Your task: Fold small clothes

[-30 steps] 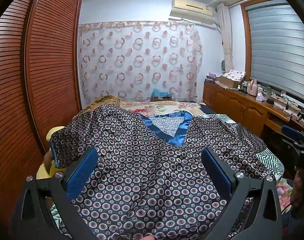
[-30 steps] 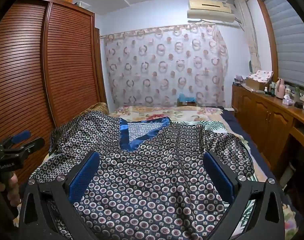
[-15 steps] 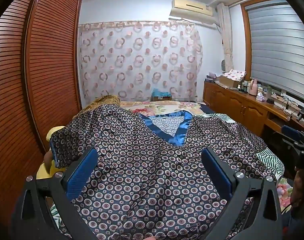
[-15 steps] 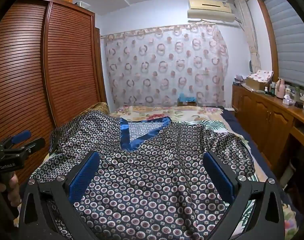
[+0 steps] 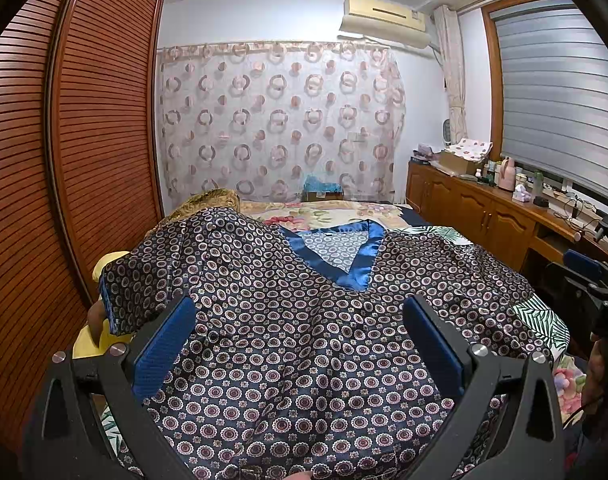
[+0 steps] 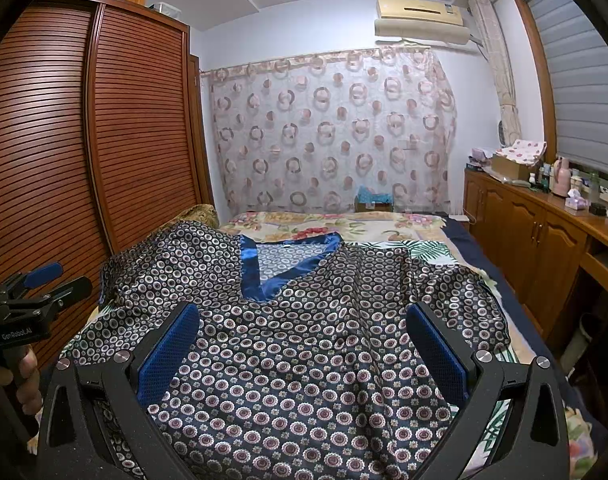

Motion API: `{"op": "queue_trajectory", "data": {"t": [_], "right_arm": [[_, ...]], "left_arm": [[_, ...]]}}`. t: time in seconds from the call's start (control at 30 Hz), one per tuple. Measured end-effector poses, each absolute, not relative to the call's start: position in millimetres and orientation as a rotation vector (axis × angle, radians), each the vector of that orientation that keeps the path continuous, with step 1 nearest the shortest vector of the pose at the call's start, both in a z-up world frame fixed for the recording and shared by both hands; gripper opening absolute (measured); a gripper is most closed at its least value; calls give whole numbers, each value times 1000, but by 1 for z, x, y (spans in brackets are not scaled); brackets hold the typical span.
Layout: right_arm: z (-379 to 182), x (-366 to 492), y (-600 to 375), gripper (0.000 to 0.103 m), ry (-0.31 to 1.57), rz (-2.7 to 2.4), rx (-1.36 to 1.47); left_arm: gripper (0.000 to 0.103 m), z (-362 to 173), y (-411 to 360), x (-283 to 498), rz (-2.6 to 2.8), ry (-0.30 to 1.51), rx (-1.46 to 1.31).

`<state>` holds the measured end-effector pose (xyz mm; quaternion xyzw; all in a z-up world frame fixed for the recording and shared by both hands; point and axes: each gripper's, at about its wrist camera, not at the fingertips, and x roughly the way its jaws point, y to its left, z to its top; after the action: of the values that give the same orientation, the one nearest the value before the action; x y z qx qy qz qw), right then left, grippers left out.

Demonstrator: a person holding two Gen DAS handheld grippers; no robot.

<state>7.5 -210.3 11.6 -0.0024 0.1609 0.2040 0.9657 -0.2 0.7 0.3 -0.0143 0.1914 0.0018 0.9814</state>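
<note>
Satin top: navy patterned V-neck top (image 5: pixel 287 344) w/ small ring/medallion print, spread front-up over the bed (image 6: pixel 344 226); hem end nearest both cams, neckline toward far end
Neck trim: plain blue satin band (image 5: pixel 362 268) forming the V, inner back panel of same print showing inside it
Sleeves: short; one hangs off bed edge by the wardrobe side (image 5: pixel 119 296), other lies bunched w/ wrinkles on the cabinet side (image 6: pixel 464 300)
Cloth state: not flat, creases running through the middle, low folds nr the hem
L claw: left claw (image 5: pixel 299 340) held wide, blue pads (image 5: pixel 163 346) far apart, hovering over lower part of top, nothing btwn the pads; contact w/ cloth can't tell
R claw: right claw (image 6: pixel 304 344) also wide, blue pads (image 6: pixel 169 350) apart, above lower part of top, gripping nothing
Cross views: L claw's black body seen at left edge of R cam, hand (image 6: pixel 21 380) round its handle; R claw seen at right edge of L cam (image 5: pixel 592 280), both well off the sides of the top
Bedsheet: floral + leaf print sheet (image 6: pixel 432 248) showing past neckline & beside far sleeve
Room: slatted wood wardrobe (image 5: pixel 103 120) along one side, ring-print curtain (image 6: pixel 328 132) behind the bed, wooden cabinet (image 6: pixel 536 236) w/ bottles on its surface, AC unit (image 6: pixel 420 20) up on wall
</note>
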Motion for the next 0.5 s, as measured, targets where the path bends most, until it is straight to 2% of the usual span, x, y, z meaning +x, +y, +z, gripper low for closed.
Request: {"op": "queue_trajectory", "data": {"t": [0.5], "right_arm": [[12, 7, -211, 103, 327, 411, -4]], "left_arm": [[103, 0, 1, 0, 4, 385, -28]]}}
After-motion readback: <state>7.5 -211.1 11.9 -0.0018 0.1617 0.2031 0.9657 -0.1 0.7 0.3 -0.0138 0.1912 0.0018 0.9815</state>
